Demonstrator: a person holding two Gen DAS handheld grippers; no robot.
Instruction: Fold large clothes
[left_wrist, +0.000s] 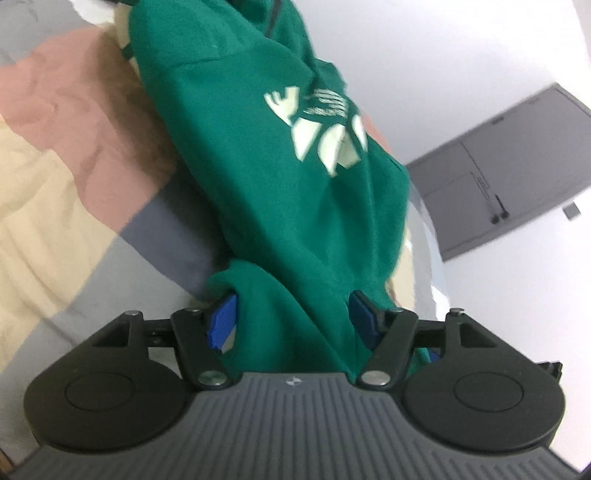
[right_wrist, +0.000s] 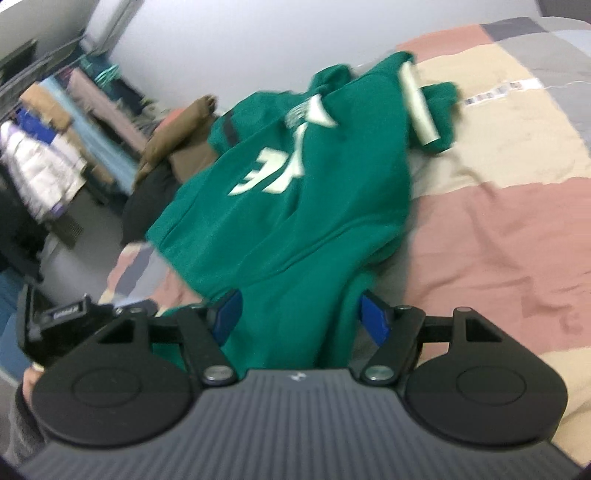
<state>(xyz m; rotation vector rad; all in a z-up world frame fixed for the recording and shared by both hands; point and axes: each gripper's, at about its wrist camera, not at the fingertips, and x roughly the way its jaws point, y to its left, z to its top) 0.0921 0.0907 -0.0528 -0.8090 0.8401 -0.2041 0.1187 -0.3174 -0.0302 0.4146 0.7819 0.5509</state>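
Observation:
A green sweatshirt (left_wrist: 258, 155) with white lettering hangs stretched from my left gripper (left_wrist: 291, 317), whose blue pads (left_wrist: 223, 321) stand apart with a thick bunch of the green fabric between them. In the right wrist view the same sweatshirt (right_wrist: 295, 206) is lifted over the patchwork bedspread (right_wrist: 498, 229), its far sleeve with a white stripe (right_wrist: 419, 107) lying on the bed. My right gripper (right_wrist: 299, 317) has green fabric bunched between its blue pads (right_wrist: 375, 317). The left gripper shows at the lower left of the right wrist view (right_wrist: 66, 317).
The bedspread (left_wrist: 55, 155) has pink, cream and grey patches. A grey door (left_wrist: 509, 173) sits in the white wall. Brown clothes (right_wrist: 177, 136) lie at the bed's far edge. A rack of hanging clothes (right_wrist: 44, 147) stands on the left.

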